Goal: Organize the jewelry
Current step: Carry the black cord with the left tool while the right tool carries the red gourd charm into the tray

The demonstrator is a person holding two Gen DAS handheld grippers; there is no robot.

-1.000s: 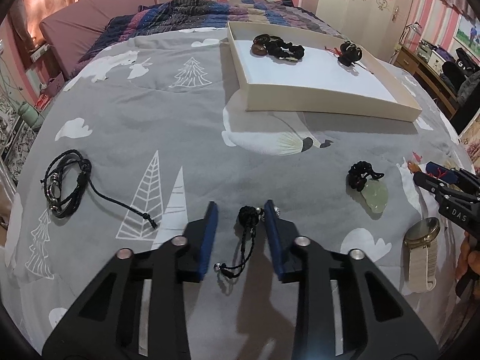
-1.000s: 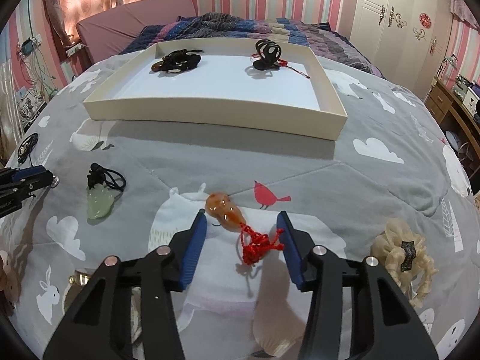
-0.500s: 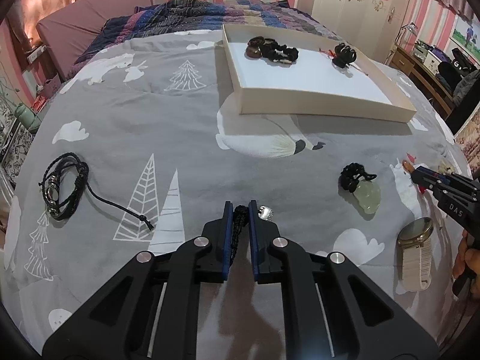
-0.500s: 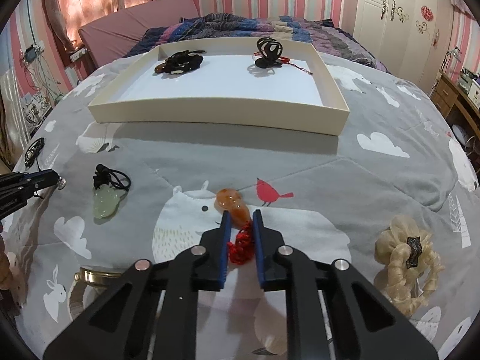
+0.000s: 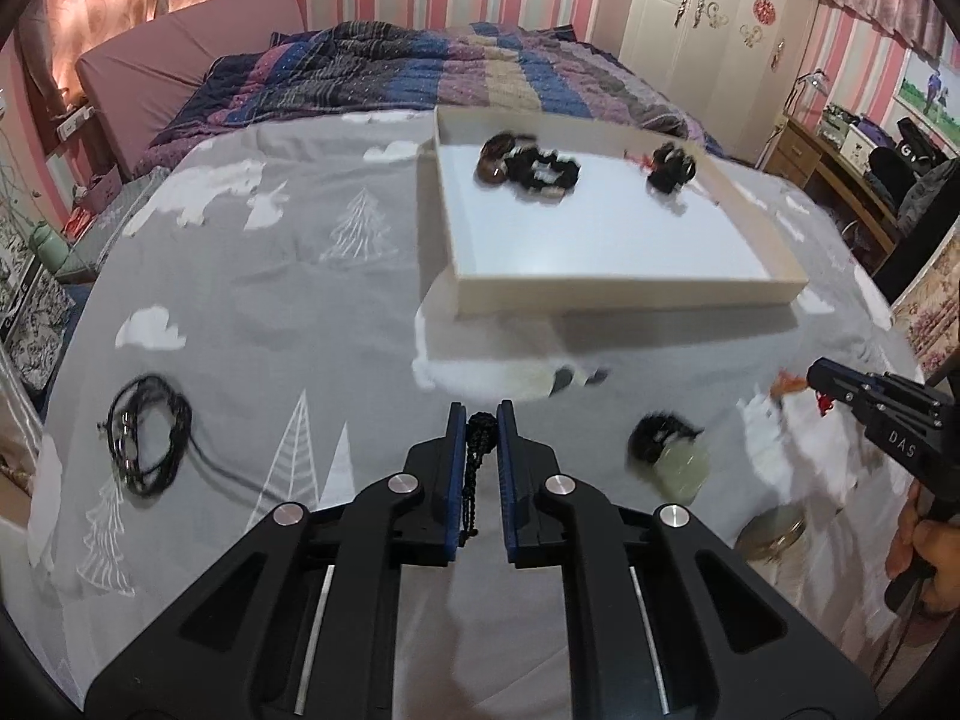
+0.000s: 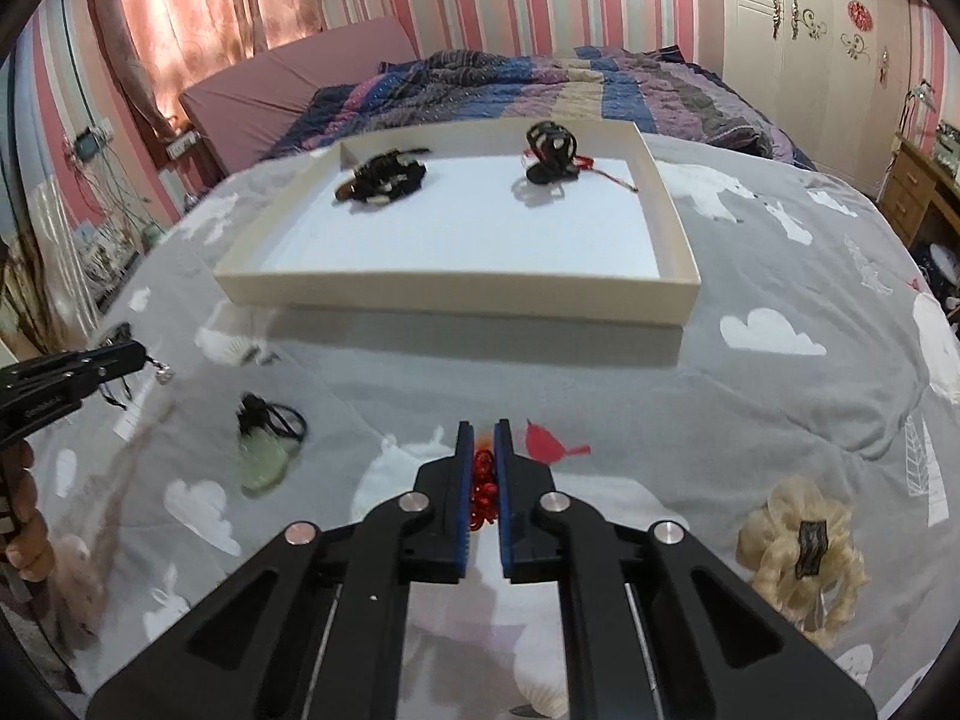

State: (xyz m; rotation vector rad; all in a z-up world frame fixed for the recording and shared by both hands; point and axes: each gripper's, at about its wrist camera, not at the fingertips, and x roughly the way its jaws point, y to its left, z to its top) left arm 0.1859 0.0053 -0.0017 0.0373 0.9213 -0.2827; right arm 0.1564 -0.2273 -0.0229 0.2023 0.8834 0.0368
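A black cord (image 5: 477,450) is pinched tight in the left hand-held gripper (image 5: 480,420). A red knotted cord (image 6: 483,483) is squeezed in the right hand-held gripper (image 6: 482,435), whose jaws have just been closing

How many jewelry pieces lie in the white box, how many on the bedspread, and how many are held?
In the shallow white cardboard box: 2
Loose on the grey printed bedspread: 4
Held, one per hand-held gripper, a black braided cord and a red knotted cord: 2
Total: 8

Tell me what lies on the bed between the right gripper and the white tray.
Only bare grey bedspread lies between the right gripper and the white tray, per the right wrist view.
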